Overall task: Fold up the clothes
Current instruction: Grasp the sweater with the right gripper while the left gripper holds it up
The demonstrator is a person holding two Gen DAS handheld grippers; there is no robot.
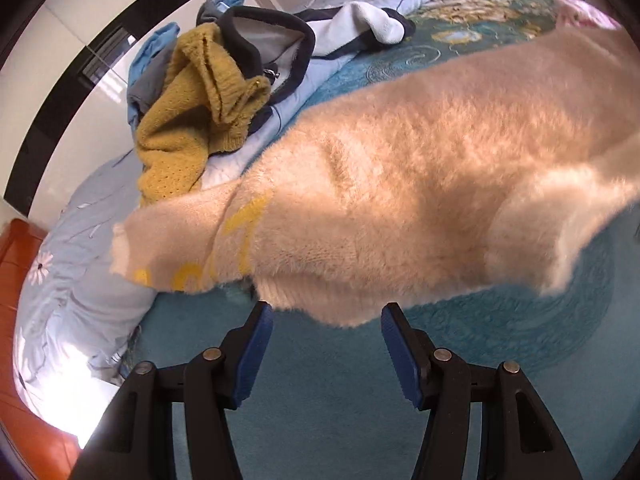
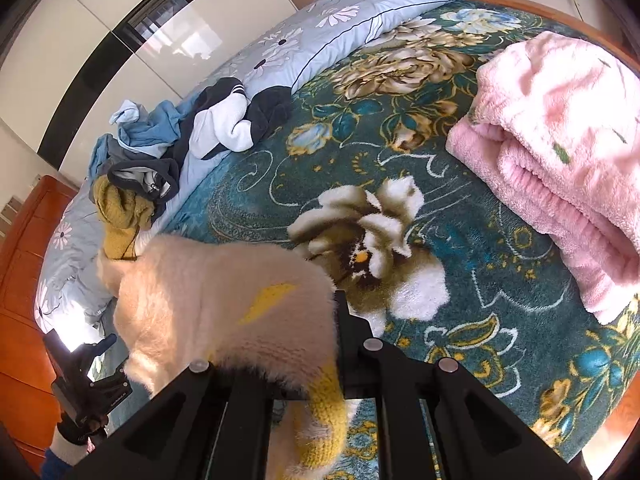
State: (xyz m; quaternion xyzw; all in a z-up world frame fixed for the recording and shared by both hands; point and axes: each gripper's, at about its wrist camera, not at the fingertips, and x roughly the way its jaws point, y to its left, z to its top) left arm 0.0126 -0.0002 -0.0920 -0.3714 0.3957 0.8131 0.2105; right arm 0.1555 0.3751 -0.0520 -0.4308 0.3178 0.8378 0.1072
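Two claws: both low at the near edge of the bed, each pointing down and forward.
Right claw (image 2: 320,364): clamped on the near end of the cream sweater (image 2: 224,312), by its yellow cuff (image 2: 324,420); pads hidden under the fluff.
Left claw (image 1: 327,354): jaws apart, nothing between the blue pads (image 1: 256,356).
Sweater's place: raised off the teal bedspread (image 1: 320,420), hanging from the right claw, far end draped toward the heap of clothes.
Key relation: lower hem of the sweater just ahead of and above the left claw's tips, apparently not touching; long axis running crosswise to that claw, from the yellow lettering (image 1: 240,240) on the left to the lit fluffy end on the right.
Nearer claw for the free edge: left, judged from the hem sitting right over its gap.
Likely next need: a short reach forward and up to pinch the hem.
Beyond: heap of clothes with a mustard knit (image 1: 188,120), a dark hooded top (image 1: 264,40) and white socks (image 1: 380,24), lying on a pale blue quilt (image 2: 360,16).
Far right: folded pink blanket (image 2: 560,152), well apart from the sweater.
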